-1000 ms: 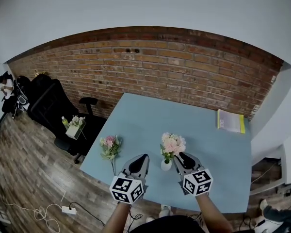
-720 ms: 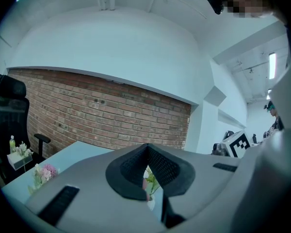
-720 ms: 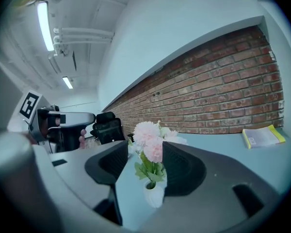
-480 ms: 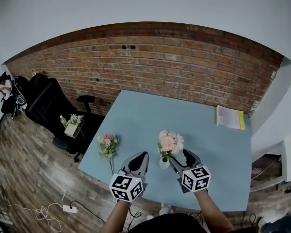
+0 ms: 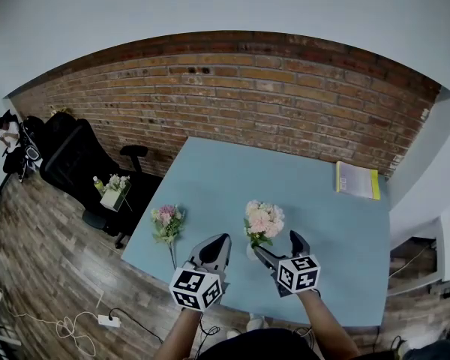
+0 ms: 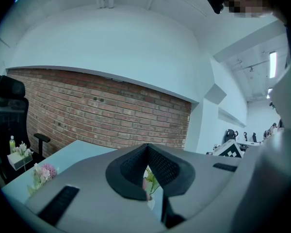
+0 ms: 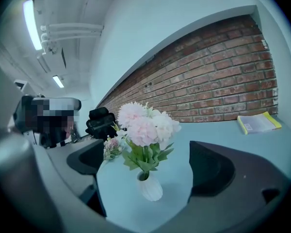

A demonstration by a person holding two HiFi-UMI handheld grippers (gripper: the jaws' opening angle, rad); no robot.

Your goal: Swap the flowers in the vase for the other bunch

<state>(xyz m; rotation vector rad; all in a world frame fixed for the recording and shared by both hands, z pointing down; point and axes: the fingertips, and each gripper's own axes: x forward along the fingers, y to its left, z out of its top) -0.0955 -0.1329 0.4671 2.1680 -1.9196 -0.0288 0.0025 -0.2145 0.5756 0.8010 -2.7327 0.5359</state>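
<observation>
A small white vase [image 5: 252,253] [image 7: 150,187] stands near the front of the light-blue table [image 5: 232,178] and holds pale pink flowers [image 5: 264,221] [image 7: 144,125]. The other bunch [image 5: 167,226] [image 7: 111,147] [image 6: 40,173], pink with green stems, lies flat on the table's left side. My right gripper [image 5: 280,248] [image 7: 146,165] is just right of the vase. Its jaws have just been opening and now stand wide; the vase sits ahead between them, untouched. My left gripper [image 5: 218,242] [image 6: 146,174] hovers shut and empty, left of the vase.
A yellow-edged book [image 5: 356,184] [image 7: 258,123] lies at the table's far right. A brick wall [image 5: 232,103] runs behind. Left of the table are a black office chair [image 5: 75,163] and a small box [image 5: 114,195] with flowers and a bottle. A power strip [image 5: 105,323] lies on the wooden floor.
My right gripper has dropped lower beside the vase and its jaws have spread from nearly shut to wide. The left gripper has stayed put.
</observation>
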